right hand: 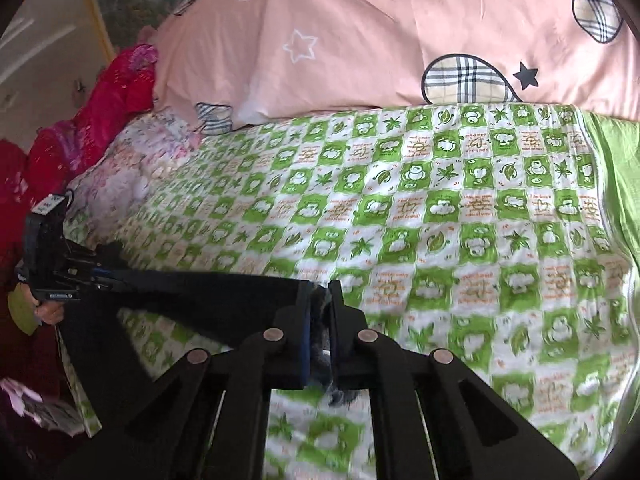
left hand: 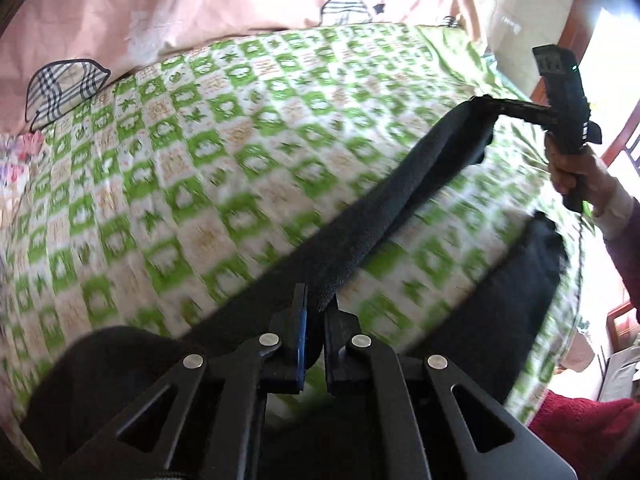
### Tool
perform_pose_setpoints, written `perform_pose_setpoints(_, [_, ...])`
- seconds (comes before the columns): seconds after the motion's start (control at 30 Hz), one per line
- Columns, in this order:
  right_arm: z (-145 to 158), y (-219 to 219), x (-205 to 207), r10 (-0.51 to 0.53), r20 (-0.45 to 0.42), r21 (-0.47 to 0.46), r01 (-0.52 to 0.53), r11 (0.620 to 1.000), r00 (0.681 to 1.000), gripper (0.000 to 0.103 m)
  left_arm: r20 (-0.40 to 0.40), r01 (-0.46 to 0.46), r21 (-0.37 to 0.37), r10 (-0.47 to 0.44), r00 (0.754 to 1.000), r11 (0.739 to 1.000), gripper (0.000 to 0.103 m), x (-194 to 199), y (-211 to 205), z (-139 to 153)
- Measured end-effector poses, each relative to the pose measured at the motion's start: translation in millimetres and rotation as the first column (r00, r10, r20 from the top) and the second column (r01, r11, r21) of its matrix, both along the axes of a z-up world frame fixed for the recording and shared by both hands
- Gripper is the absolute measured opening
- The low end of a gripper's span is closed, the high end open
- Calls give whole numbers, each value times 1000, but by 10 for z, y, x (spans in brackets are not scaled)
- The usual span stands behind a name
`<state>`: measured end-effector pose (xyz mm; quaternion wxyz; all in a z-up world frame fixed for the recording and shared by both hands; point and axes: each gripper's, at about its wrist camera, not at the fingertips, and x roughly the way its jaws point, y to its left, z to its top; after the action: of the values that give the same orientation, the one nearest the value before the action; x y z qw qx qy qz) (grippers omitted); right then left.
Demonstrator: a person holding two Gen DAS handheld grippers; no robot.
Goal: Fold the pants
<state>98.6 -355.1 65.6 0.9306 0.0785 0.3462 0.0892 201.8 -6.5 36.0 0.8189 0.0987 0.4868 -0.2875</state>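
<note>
The black pants (left hand: 400, 204) hang stretched in the air above a green-and-white patterned bed sheet (left hand: 200, 160). My left gripper (left hand: 318, 300) is shut on one end of the waistband. My right gripper (right hand: 320, 292) is shut on the other end; it also shows in the left wrist view (left hand: 490, 102). The taut band of pants (right hand: 208, 292) runs between them, and the left gripper (right hand: 102, 274) shows at its far end in the right wrist view. The rest of the pants droops below, with one leg (left hand: 532, 272) resting on the sheet.
A pink quilt (right hand: 380, 28) with plaid shapes lies along the far side of the bed. Red and pink clothes (right hand: 108, 92) are piled at the left end. A solid green sheet edge (right hand: 616, 184) shows at the right. A red garment (left hand: 580, 428) lies near the bed.
</note>
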Motion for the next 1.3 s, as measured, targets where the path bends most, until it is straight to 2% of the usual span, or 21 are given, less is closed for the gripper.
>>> perform_pose_setpoints(0.1, [-33,114,-257,33,0,-49,-33,998,999,8,11,-3,4,3,1000,1000,4,-310,-45,37])
perform_pose_setpoints(0.27, [-80,232,-783,79,24,-120,-76,990,997,8,4,-2,-35,2,1000,999,4,-686,-62,40])
perform_pose_setpoints(0.4, [-199,319,-1067,84,4,-175,-82,981,996,8,5,13,-63,-12,1000,998,4,-995,-87,42])
perform_pose_setpoints(0.6, [-223,478,-1412,99,8,-241,-94,966,995,8,4,36,-59,-36,999,998,4,-1315,-131,-36])
perform_pose_setpoints(0.83, [-245,610,-1762,99,-2,-320,-94,943,995,8,10,54,-82,-53,999,995,4,-1502,-133,-37])
perform_pose_setpoints(1.13, [-598,637,-1884,58,-81,-323,-81,943,995,8,-42,58,-47,-60,997,997,5,-1540,-220,-358])
perform_pose_setpoints(1.3, [-693,614,-1897,47,-131,-305,-85,948,990,8,-64,54,-54,-57,996,997,10,-1577,-199,-461])
